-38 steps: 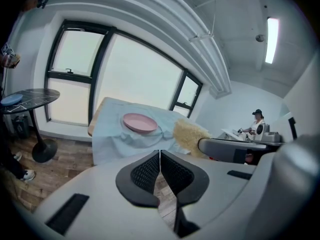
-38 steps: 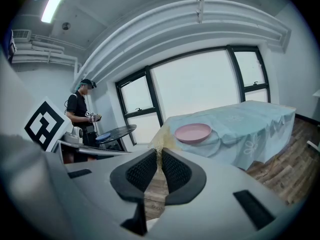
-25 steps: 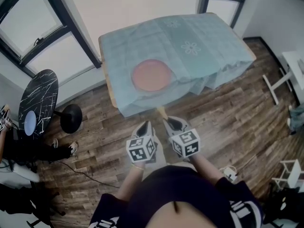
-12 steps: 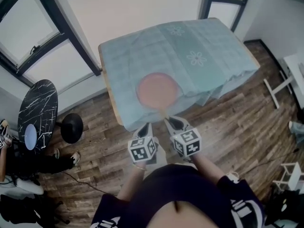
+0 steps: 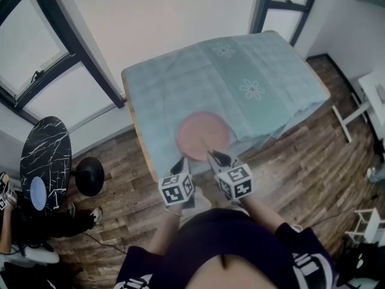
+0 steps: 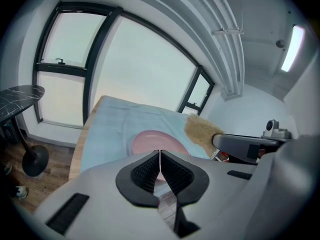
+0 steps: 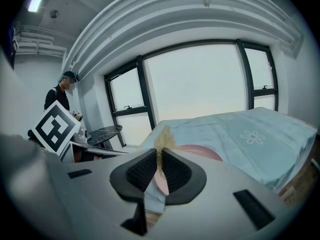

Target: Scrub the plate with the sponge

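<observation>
head view has the pink plate (image 5: 203,135) sitting closer to me than a second ago; i've been walking both tools up to the cloth-covered table (image 5: 264,71), and the plate now lies just past their tips, near the table's front edge; right gripper (image 5: 219,157) is clenched on the tan sponge (image 6: 200,131), which pokes out ahead of its jaws; left gripper (image 5: 178,162) is pinched closed with nothing in it; so i judge the approach nearly over and the scrubbing not yet begun; next i'd lower the sponge onto the plate
</observation>
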`<state>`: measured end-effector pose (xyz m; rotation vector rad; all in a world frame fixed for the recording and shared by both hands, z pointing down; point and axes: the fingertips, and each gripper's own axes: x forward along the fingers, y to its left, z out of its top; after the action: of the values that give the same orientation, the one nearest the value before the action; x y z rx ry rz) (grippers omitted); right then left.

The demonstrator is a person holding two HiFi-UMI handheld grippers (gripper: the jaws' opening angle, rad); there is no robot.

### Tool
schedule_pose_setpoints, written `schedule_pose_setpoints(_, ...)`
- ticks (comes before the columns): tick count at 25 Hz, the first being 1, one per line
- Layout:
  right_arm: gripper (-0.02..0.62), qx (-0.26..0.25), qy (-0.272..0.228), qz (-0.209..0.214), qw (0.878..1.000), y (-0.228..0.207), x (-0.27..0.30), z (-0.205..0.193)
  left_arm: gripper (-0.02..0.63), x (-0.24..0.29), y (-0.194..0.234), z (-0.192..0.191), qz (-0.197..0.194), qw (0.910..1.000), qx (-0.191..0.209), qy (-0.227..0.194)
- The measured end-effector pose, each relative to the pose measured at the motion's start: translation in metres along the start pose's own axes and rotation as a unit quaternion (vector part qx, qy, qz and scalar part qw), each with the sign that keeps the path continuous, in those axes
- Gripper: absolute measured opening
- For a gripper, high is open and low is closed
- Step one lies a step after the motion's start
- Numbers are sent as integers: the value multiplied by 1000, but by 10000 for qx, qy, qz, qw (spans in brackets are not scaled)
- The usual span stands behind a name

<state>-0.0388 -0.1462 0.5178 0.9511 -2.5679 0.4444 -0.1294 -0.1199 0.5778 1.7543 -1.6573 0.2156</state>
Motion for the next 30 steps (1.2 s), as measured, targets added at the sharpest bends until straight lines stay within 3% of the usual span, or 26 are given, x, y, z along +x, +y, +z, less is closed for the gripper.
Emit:
schedule_pose_setpoints(14,37,177,120,-345,9992,-44,75,22,15,72,36,43,-199,9986,297,401)
schedule_pose_setpoints(20,38,279,284,-653,9971,-69,99,14,15,102,53,47,-255,9971,437,571)
schedule_pose_setpoints(26,38,65,540,-993,9936,-99,120,2,17,128,57,37,-474,9929,489,976)
schedule_pose_setpoints(30,38,-100,924,-1080,9898,-113,136,-10,20,142,69,32,-301,9930,362,1086)
